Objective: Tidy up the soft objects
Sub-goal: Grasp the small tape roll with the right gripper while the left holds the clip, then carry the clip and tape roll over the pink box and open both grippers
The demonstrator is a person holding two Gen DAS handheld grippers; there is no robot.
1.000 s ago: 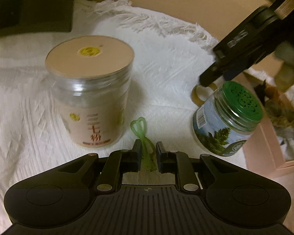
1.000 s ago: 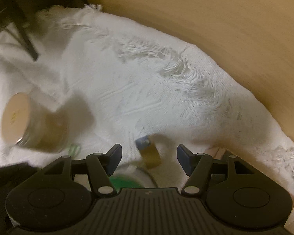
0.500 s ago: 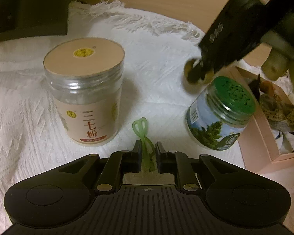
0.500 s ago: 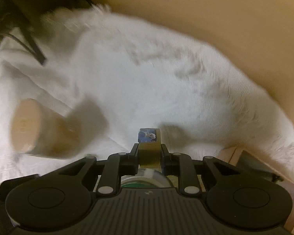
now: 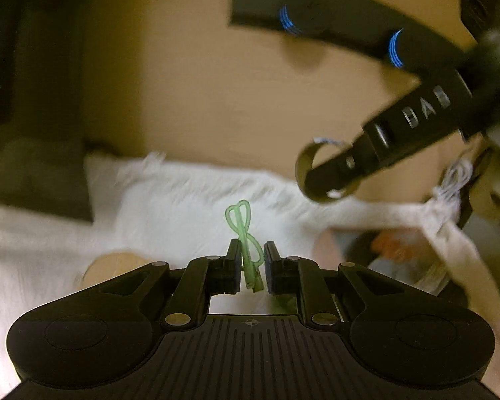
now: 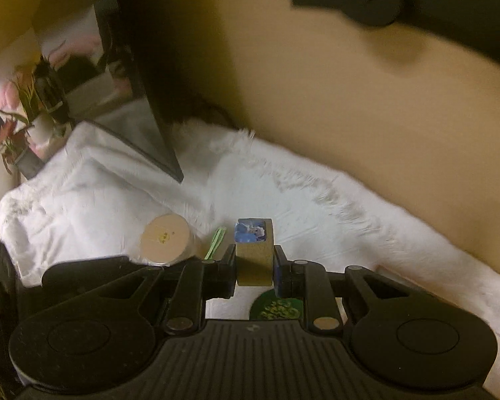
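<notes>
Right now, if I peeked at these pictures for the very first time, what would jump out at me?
The bright green loop pinched in the left tongs, held up above the white cloth. Next, the tan ring squeezed in the right tongs, with a blue picture on its top end. Behind it, left, a round-lidded jar stands on the cloth.

White fringed cloth (image 6: 316, 220) covered the bench, bunched up at its left end. Tan-lidded jar (image 6: 165, 239) stood on the cloth; its lid (image 5: 113, 266) barely showed in the left wrist view. Green perforated jar lid (image 6: 278, 306) sat low in the right wrist view. Dark slanted panel (image 6: 143, 76) leaned behind. Potted plant (image 6: 33, 106) at far left. Tan wall (image 5: 190, 76) behind, blurred.
</notes>
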